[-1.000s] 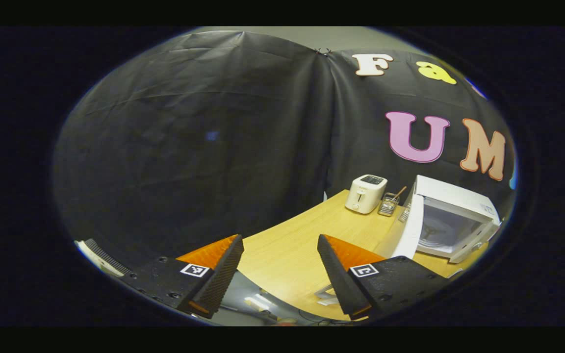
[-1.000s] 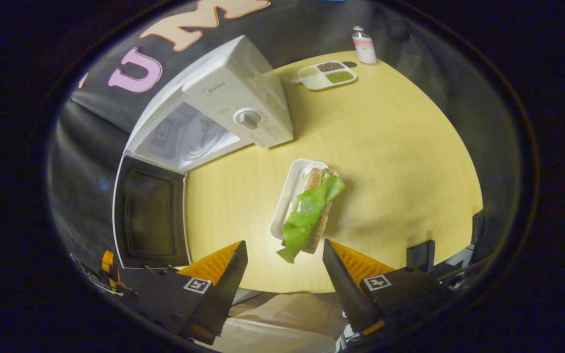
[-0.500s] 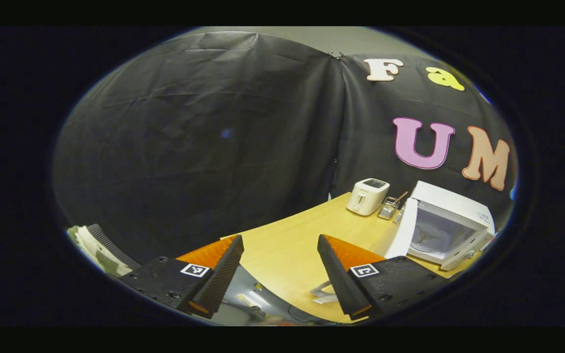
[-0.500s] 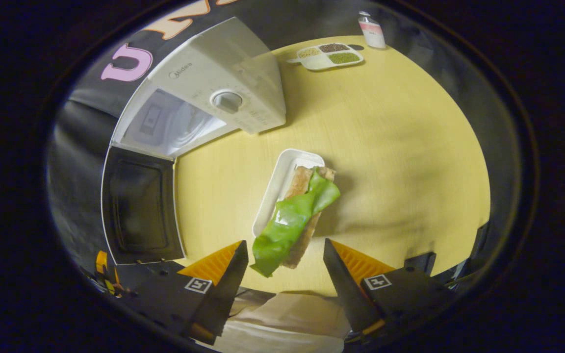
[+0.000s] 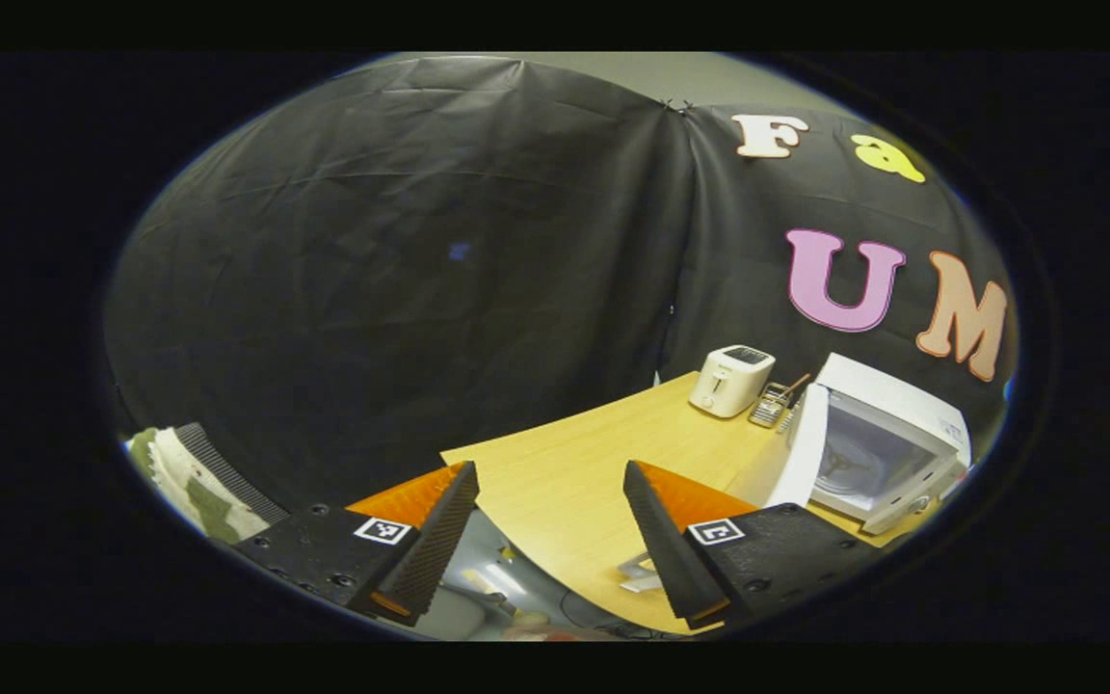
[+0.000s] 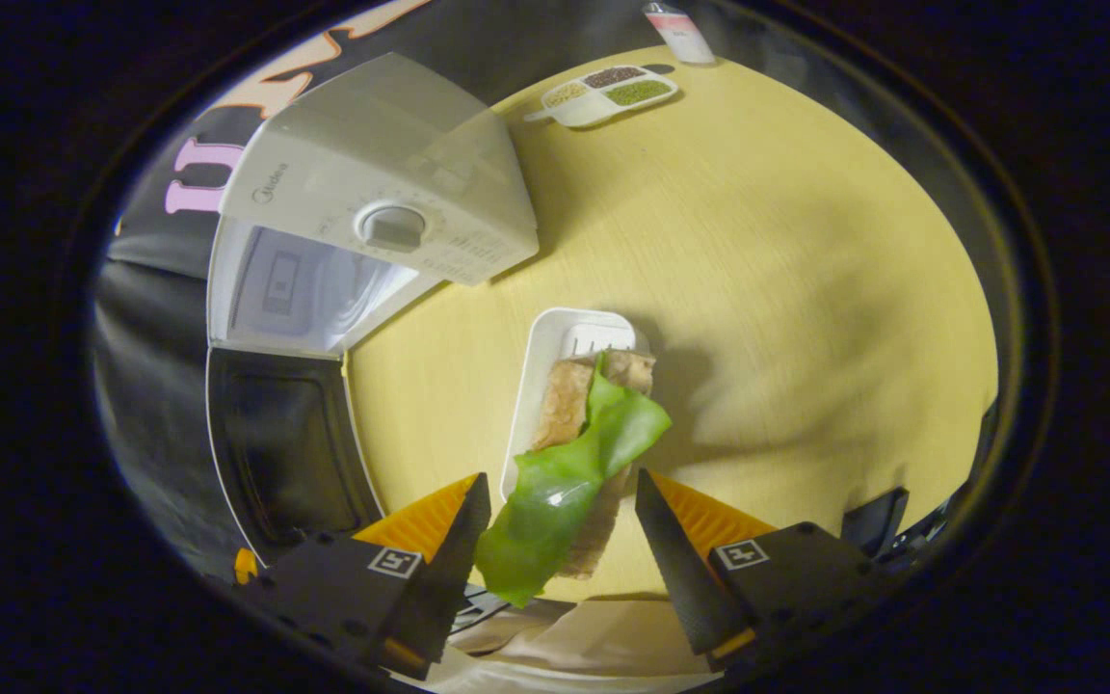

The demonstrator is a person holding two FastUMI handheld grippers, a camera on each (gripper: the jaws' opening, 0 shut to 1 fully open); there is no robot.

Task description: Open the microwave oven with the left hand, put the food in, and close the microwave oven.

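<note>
- The microwave oven (image 6: pixel 372 202) is seen on the bench (image 6: pixel 786 289) with its door (image 6: pixel 290 448) swung open.
- The food (image 6: pixel 574 443) is laid on a white tray (image 6: pixel 555 366), between the spread fingers of the right tool (image 6: pixel 555 540).
- The left tool (image 5: pixel 550 525) is held spread, nothing gripped.

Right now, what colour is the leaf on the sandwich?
Bright green; the leaf shows best in the right gripper view, draped over the bread.

My left gripper view: off counter (image 5: pixel 565 472) corner, facing booth wall, microwave oven (image 5: pixel 878 448) far at 4 o'clock. My right gripper view: close above counter, looking down, microwave oven at 10 o'clock. Shared: microwave oven, counter.
</note>
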